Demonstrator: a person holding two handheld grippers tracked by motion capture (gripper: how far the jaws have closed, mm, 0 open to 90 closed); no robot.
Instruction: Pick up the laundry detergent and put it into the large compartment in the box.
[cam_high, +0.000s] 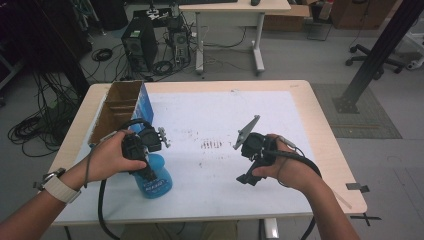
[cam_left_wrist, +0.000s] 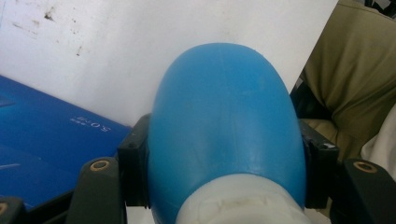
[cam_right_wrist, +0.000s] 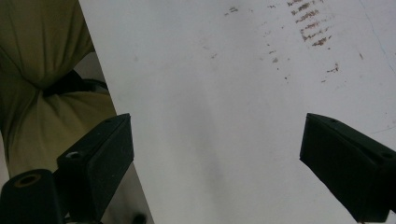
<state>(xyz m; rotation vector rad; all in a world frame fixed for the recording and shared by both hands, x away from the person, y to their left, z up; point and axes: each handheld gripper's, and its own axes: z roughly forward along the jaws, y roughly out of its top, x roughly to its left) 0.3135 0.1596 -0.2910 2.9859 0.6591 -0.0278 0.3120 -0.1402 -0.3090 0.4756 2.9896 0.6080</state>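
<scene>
A blue bottle (cam_high: 154, 181) stands on the white-topped counter (cam_high: 220, 120), close to its near edge and on the person's left; this bottle is the landmark for everything here. The left hand-held gripper (cam_high: 145, 167) comes down onto the bottle from above and is clenched on it; in the left gripper view its two black jaws press against opposite sides of the rounded blue body (cam_left_wrist: 224, 126), just above a pale cap or collar (cam_left_wrist: 240, 203) at the bottom of that view. The person's left hand (cam_high: 107, 157) holds that gripper, with a pale watch strap (cam_high: 60, 187) on the wrist. Directly behind the bottle, nearly touching it, stands an open blue cardboard box (cam_high: 125, 107) with brown dividers inside; its blue side (cam_left_wrist: 42, 144) also appears beside the bottle in the left gripper view. To the bottle's right, well apart from it, the right hand-held gripper (cam_high: 247, 177) hangs over bare counter in the person's right hand (cam_high: 287, 167); its jaws are released and spread wide with nothing between them, white counter surface (cam_right_wrist: 219, 116) showing through the gap. Faint brown smudges (cam_high: 211, 145) mark the counter between the bottle and the right hand-held gripper.
</scene>
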